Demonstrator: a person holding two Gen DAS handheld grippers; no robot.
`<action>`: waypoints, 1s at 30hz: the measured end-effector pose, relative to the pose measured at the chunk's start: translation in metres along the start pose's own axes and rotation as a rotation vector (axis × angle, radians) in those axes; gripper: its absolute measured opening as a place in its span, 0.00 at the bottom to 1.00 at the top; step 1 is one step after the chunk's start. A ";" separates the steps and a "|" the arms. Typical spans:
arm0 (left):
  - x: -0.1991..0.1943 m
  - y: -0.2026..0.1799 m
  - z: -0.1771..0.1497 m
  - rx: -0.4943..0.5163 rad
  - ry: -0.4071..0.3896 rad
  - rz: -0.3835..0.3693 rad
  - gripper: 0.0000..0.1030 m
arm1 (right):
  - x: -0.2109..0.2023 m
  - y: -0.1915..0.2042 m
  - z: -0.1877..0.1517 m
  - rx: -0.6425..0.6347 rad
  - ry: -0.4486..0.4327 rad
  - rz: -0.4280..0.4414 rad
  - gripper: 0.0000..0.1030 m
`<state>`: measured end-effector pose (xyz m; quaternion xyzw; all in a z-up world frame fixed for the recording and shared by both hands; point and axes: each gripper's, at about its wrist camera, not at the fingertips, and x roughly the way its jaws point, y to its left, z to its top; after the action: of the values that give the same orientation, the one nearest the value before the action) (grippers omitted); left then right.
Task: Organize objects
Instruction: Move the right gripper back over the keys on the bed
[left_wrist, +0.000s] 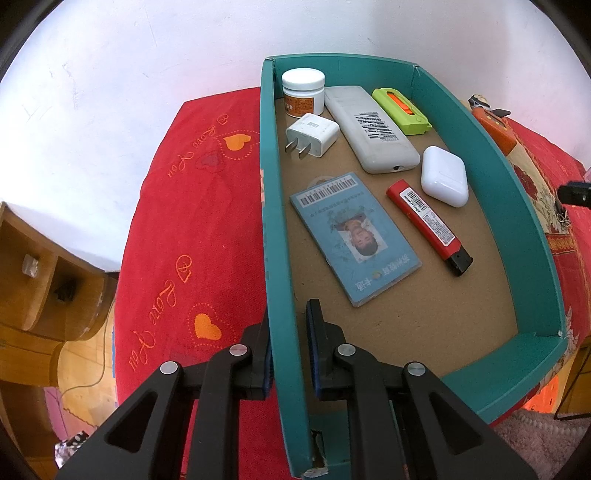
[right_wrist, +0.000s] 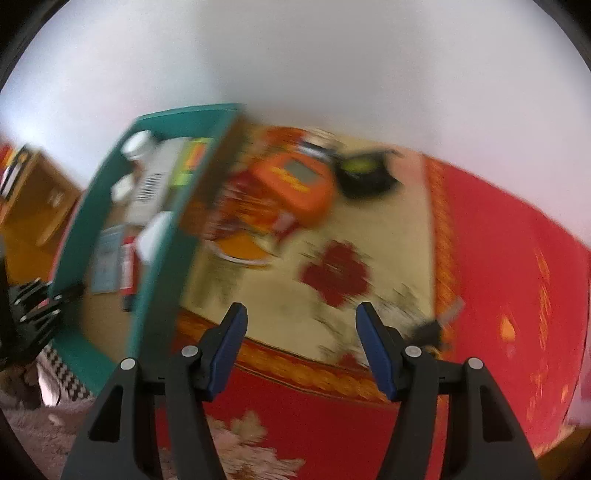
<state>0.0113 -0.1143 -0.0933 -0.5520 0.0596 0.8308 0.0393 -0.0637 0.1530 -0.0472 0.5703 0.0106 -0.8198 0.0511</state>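
Surface: red cloth (left_wrist: 177, 229) with hearts and script covers the bed, white wall behind; to the right of the box it turns to a cream floral panel (right_wrist: 288, 280).
Box: our teal box (left_wrist: 509, 206) sits on the cloth, open top, long axis running away from us toward the wall.
Left gripper (left_wrist: 287, 350): we have its jaws clamped on the box's near left wall, one finger outside, one inside, steadying it.
Right gripper (right_wrist: 300, 350): our jaws stand apart with nothing between them, above the cream panel, just right of the box; that view is blurred.
Already inside: jar (left_wrist: 303, 92), charger (left_wrist: 312, 134), remote (left_wrist: 373, 129), green cutter (left_wrist: 400, 110), earbud case (left_wrist: 443, 176), red lighter (left_wrist: 430, 227), card (left_wrist: 354, 240).
Left to gather: we judge the orange device (right_wrist: 291, 181) and a dark item (right_wrist: 364, 171) beyond it are next.
Orange device: it lies flat, long axis slanting from upper left to lower right in the right wrist view.
Doing it well: we should keep the box pinned, line our open jaws across the device's short side, and set it in the bare near end.
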 end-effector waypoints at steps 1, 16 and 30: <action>0.000 0.000 0.000 0.000 0.000 0.000 0.14 | 0.001 -0.009 -0.003 0.027 0.005 -0.019 0.60; 0.000 0.001 0.001 0.001 0.000 -0.001 0.14 | 0.020 -0.085 -0.029 0.348 0.047 -0.094 0.60; 0.000 0.001 0.001 0.004 0.000 -0.003 0.14 | 0.030 -0.085 -0.037 0.397 0.060 -0.084 0.57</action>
<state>0.0106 -0.1148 -0.0933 -0.5520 0.0605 0.8306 0.0415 -0.0475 0.2379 -0.0919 0.5924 -0.1259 -0.7898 -0.0968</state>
